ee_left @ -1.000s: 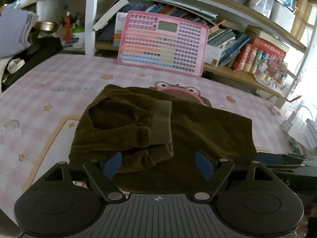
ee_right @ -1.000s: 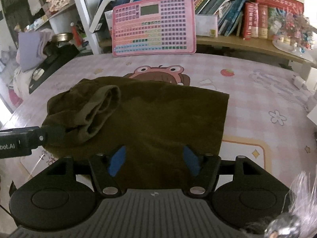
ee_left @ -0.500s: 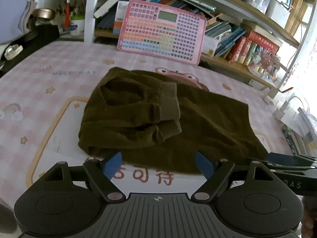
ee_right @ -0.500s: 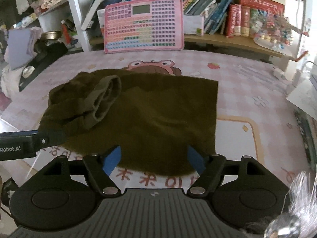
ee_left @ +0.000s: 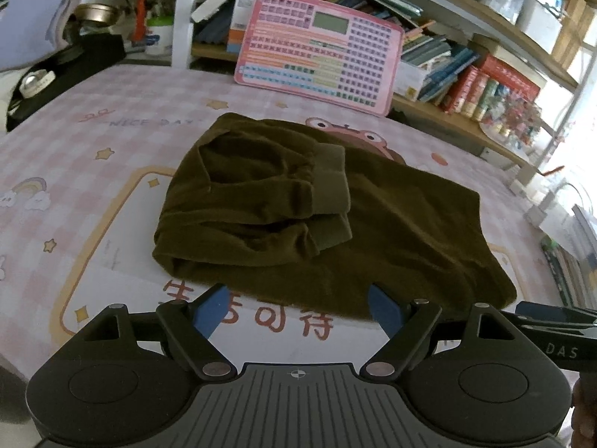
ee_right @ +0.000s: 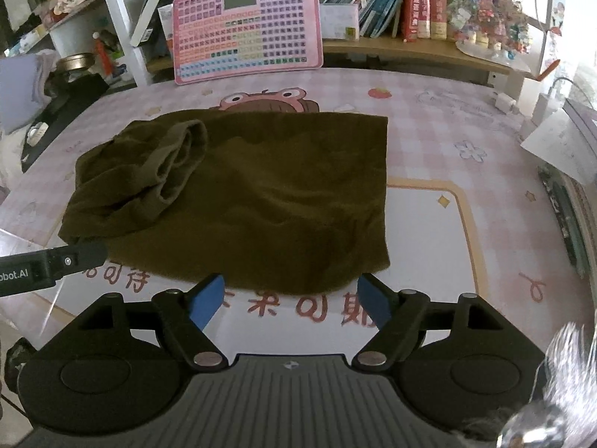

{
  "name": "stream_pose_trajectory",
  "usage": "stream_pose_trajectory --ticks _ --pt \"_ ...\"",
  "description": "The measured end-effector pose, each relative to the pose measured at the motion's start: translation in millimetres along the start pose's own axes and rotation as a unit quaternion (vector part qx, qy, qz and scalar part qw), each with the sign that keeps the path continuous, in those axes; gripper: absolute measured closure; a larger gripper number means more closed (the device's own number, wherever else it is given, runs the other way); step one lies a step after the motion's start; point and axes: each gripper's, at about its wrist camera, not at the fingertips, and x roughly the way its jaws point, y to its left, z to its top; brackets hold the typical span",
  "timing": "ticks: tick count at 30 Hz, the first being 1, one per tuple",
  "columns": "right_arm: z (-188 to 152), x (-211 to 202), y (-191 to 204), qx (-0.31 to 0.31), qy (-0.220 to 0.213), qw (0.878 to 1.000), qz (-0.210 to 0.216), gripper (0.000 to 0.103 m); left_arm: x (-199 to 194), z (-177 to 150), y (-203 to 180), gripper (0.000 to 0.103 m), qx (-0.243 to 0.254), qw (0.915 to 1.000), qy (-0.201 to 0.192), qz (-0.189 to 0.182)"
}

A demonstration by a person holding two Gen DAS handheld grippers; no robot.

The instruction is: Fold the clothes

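A pink-and-white checked table mat [ee_left: 123, 119] printed with stars, a rainbow, a strawberry and a cartoon frog covers the surface. At its far edge a pink plastic learning tablet with a small grey screen and rows of coloured keys [ee_right: 247, 28] leans upright against a wooden bookshelf [ee_right: 410, 49] crowded with books. Red-spined thick books [ee_right: 429, 9] stand at the far right, beside a cluster of small colourful figurines [ee_right: 488, 18]. Far left sit a brass-coloured metal bowl [ee_left: 91, 11] and folded lavender cloth [ee_left: 30, 33].

A: Each gripper, left [ee_left: 297, 309] and right [ee_right: 289, 301], is black plastic with blue finger pads [ee_left: 209, 311].

B: Ribbed grey base, silver screws, white lettering along one side.
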Motion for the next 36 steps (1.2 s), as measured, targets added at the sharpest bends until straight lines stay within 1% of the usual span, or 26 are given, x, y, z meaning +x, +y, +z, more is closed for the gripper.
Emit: stream_pose_trajectory --ticks 4,8,10,14,16,17,18,19,20,23,26,29,32,34,35,36 --pt "11 8 -16 -0.019 0.001 1.0 0.018 0.026 7 3 -17 0.019 -0.021 0.9995 0.002 0.025" --pt "28 13 -44 -0.026 0.0 0.999 0.036 0.026 10 4 -44 0.019 -0.027 0.9988 -0.004 0.041" --pt "35 17 -59 -0.022 0.006 0.998 0.05 0.026 13 2 -58 0.019 -0.03 0.9983 -0.005 0.049" --pt "48 29 -93 0.006 0.035 0.995 0.093 0.028 14 -4 -81 0.019 -0.036 0.997 -0.009 0.068" --pt "54 37 -108 0.034 0.058 0.991 0.118 0.029 13 -8 -89 0.019 -0.039 0.9959 -0.007 0.082" --pt "57 43 -117 0.059 0.076 0.986 0.133 0.031 13 -10 -93 0.019 -0.04 0.9953 -0.005 0.088" --pt "59 49 -125 0.084 0.091 0.982 0.145 0.037 11 -11 -97 0.019 -0.039 0.9949 -0.003 0.093" --pt "61 55 -132 0.112 0.107 0.976 0.156 0.04 10 -12 -101 0.019 -0.038 0.9945 -0.003 0.097" --pt "62 60 -138 0.133 0.118 0.97 0.165 0.045 9 -13 -104 0.019 -0.036 0.9943 -0.004 0.1" --pt "65 71 -144 0.17 0.144 0.956 0.189 0.052 5 -18 -112 0.019 -0.035 0.9935 -0.008 0.108" --pt "69 78 -142 0.174 0.157 0.95 0.208 0.056 3 -22 -118 0.019 -0.035 0.9921 -0.006 0.12" --pt "73 84 -142 0.178 0.167 0.945 0.218 0.059 2 -27 -121 0.019 -0.038 0.9912 0.001 0.127" --pt "76 92 -143 0.191 0.178 0.938 0.229 0.064 -2 -29 -123 0.019 -0.045 0.9904 -0.002 0.13" --pt "78 97 -144 0.2 0.185 0.933 0.234 0.071 -3 -30 -126 0.019 -0.042 0.9912 -0.005 0.125" --pt "78 100 -145 0.203 0.19 0.932 0.232 0.082 -3 -30 -127 0.019 -0.039 0.9917 -0.006 0.122" --pt "79 101 -146 0.206 0.194 0.93 0.234 0.086 -4 -30 -130 0.019 -0.034 0.9921 -0.008 0.121"
